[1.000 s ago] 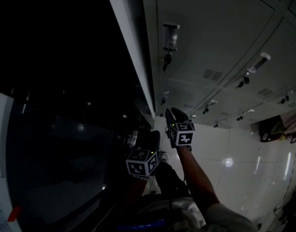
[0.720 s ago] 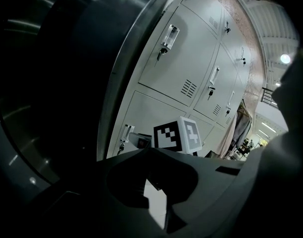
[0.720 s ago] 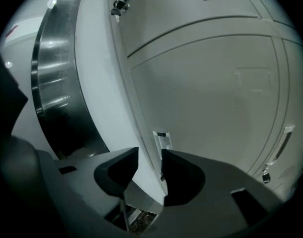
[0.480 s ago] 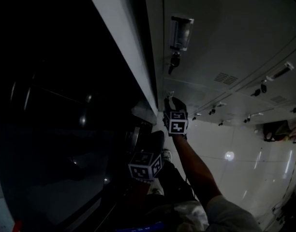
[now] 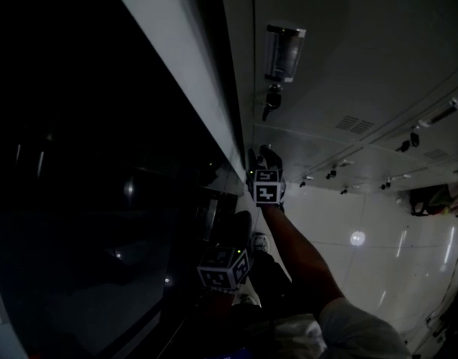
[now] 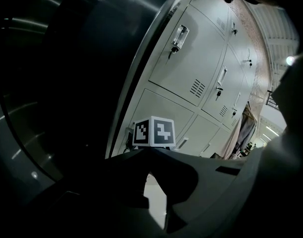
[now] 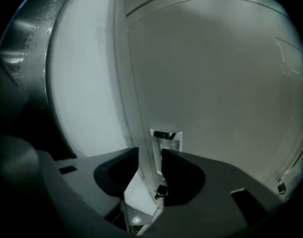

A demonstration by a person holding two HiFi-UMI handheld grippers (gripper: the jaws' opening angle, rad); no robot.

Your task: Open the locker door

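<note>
A bank of grey lockers [image 5: 341,43] fills the right of the head view. My right gripper [image 5: 263,155] reaches up to the left edge of a lower locker door [image 7: 216,83]. In the right gripper view it [image 7: 150,155] is open. Its jaws straddle the door's edge just below the shiny handle recess [image 7: 167,139], and a dark key [image 7: 160,191] hangs between them. My left gripper [image 5: 240,217] hangs lower, away from the lockers. Its jaws [image 6: 156,155] are shut with nothing in them, and it looks at the right gripper's marker cube [image 6: 154,131].
Another locker above has a handle [image 5: 283,53] and key [image 5: 270,99]. A dark glossy wall [image 5: 102,200] lies to the left of the locker frame [image 5: 176,73]. Glossy white floor [image 5: 364,238] stretches right, with clothes [image 5: 431,199] hanging at the far end. The person's arm [image 5: 296,253] runs below.
The right gripper has moved up and in toward the lower locker's left edge, now at its handle. The left gripper has stayed low, nearly still.
</note>
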